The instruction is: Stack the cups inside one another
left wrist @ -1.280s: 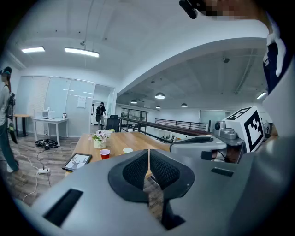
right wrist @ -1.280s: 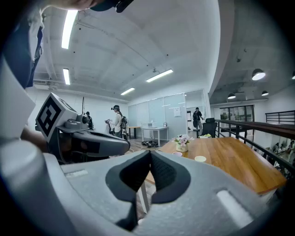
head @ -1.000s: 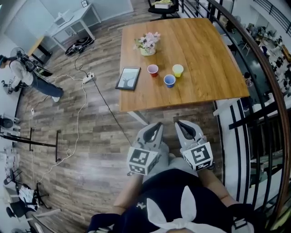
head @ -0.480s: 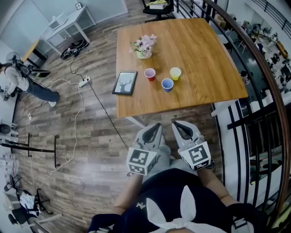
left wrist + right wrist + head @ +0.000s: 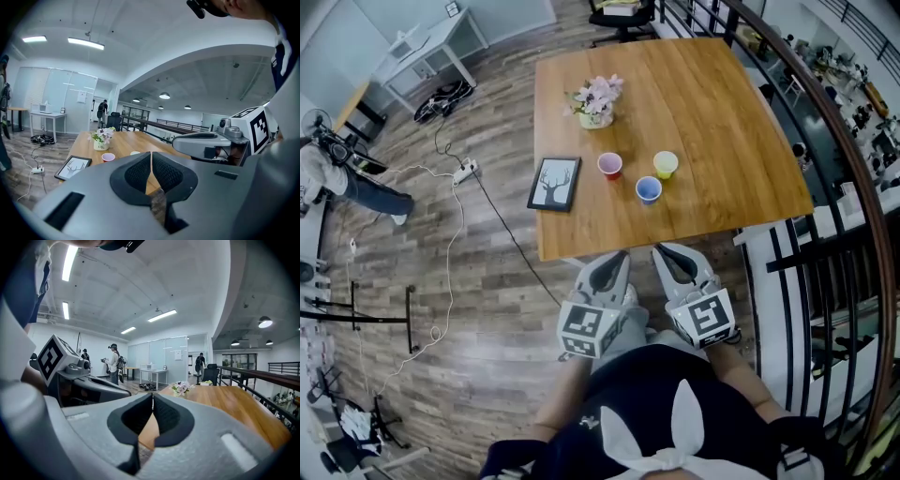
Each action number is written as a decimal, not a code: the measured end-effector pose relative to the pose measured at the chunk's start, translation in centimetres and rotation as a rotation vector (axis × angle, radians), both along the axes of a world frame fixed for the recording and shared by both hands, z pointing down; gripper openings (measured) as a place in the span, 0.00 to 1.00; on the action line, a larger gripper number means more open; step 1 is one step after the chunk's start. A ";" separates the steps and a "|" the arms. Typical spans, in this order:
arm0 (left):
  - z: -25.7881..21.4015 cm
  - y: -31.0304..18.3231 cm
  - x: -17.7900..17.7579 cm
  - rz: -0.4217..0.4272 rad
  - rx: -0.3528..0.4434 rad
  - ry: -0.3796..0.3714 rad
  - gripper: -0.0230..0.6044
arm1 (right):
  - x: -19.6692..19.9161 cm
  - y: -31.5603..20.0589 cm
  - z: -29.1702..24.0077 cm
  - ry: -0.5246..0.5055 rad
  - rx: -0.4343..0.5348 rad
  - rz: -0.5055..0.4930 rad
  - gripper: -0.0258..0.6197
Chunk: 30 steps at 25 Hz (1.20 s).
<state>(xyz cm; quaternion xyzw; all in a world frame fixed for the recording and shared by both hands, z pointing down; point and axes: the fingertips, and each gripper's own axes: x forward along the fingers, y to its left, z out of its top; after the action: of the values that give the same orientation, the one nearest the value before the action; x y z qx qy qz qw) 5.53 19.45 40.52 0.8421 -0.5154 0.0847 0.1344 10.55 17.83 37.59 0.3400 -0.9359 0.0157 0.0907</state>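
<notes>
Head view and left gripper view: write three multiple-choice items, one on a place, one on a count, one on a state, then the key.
1. The black-framed deer picture lies:
A. on the table, left of the small red cup
B. on the floor
C. on a chair

2. Cups standing on the square wooden table:
A. two
B. three
C. four

3. The jaws of the left gripper are:
A. together, with nothing between them
B. wide apart
C. closed on a cup

Key:
1. A, the frame lies near the table's left edge, beside that cup.
2. B, the red cup, a yellow cup and a blue cup.
3. A, its pads meet, empty.
</notes>
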 end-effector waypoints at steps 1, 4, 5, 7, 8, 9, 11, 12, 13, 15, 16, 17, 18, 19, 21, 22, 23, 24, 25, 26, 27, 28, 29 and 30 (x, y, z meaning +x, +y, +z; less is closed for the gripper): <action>0.0 -0.8 -0.3 0.001 -0.001 0.002 0.08 | -0.2 -0.8 0.0 0.001 0.001 -0.003 0.06; -0.1 -3.0 -0.9 0.012 -0.002 0.003 0.08 | -0.8 -3.2 0.0 -0.008 -0.017 0.004 0.14; -0.1 -3.6 -1.2 0.017 -0.002 0.003 0.08 | -1.0 -3.9 0.0 -0.014 -0.025 0.007 0.19; 0.0 -4.7 -1.8 0.023 -0.004 0.003 0.08 | -1.6 -5.3 0.0 -0.022 -0.037 0.008 0.33; 0.1 -5.3 -2.2 0.025 -0.005 0.003 0.08 | -1.9 -6.0 0.1 -0.020 -0.040 0.009 0.38; 0.2 -5.9 -2.6 0.026 -0.008 0.003 0.08 | -2.2 -6.6 0.3 -0.017 -0.044 0.014 0.39; 0.6 -7.0 -3.5 0.026 -0.011 0.004 0.08 | -2.8 -8.0 0.9 -0.005 -0.047 0.030 0.41; 0.7 -7.6 -4.0 0.027 -0.011 0.005 0.08 | -3.1 -8.6 1.1 0.003 -0.046 0.038 0.42; 0.9 -8.2 -4.5 0.028 -0.011 0.006 0.08 | -3.4 -9.2 1.4 0.016 -0.045 0.045 0.43; 1.1 -9.2 -5.3 0.034 -0.009 0.009 0.08 | -4.0 -10.1 2.1 0.068 -0.041 0.060 0.43; 1.3 -9.5 -5.6 0.037 -0.011 0.013 0.08 | -4.2 -10.4 2.4 0.097 -0.039 0.069 0.43; 1.4 -9.6 -5.9 0.040 -0.013 0.018 0.08 | -4.2 -10.7 2.7 0.120 -0.038 0.078 0.43; 1.4 -9.8 -6.1 0.044 -0.013 0.020 0.08 | -4.2 -10.9 2.9 0.132 -0.040 0.089 0.43; 1.4 -10.0 -6.5 0.048 -0.013 0.019 0.08 | -4.1 -11.2 3.1 0.132 -0.044 0.100 0.43; 1.5 -10.6 -7.2 0.050 -0.013 0.012 0.08 | -4.1 -11.9 3.1 0.108 -0.063 0.118 0.43; 1.6 -10.8 -7.5 0.050 -0.014 0.012 0.08 | -4.1 -12.2 3.1 0.093 -0.071 0.126 0.43; 1.7 -11.0 -7.7 0.050 -0.016 0.015 0.08 | -4.1 -12.4 3.1 0.083 -0.076 0.134 0.43; 1.8 -11.2 -7.9 0.052 -0.017 0.019 0.08 | -4.1 -12.6 3.3 0.079 -0.080 0.141 0.43; 1.8 -11.3 -8.0 0.055 -0.017 0.021 0.08 | -4.1 -12.8 3.4 0.079 -0.085 0.146 0.43; 1.8 -11.5 -8.1 0.060 -0.015 0.020 0.08 | -4.2 -13.1 3.7 0.080 -0.093 0.150 0.45; 1.8 -11.7 -8.2 0.065 -0.013 0.018 0.08 | -4.2 -13.3 3.9 0.080 -0.103 0.154 0.46; 1.9 -11.9 -8.3 0.069 -0.013 0.017 0.08 | -4.3 -13.5 4.1 0.080 -0.113 0.158 0.47; 2.0 -12.1 -8.4 0.071 -0.015 0.018 0.08 | -4.3 -13.8 4.3 0.081 -0.123 0.162 0.48; 2.0 -12.2 -8.4 0.074 -0.018 0.020 0.08 | -4.3 -13.9 4.5 0.084 -0.133 0.165 0.48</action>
<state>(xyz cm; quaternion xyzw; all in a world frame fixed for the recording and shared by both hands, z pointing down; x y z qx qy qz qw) -2.86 7.25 42.52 0.8601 -0.4819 0.0858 0.1437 6.28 3.92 42.08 0.4095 -0.8970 0.0708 0.1506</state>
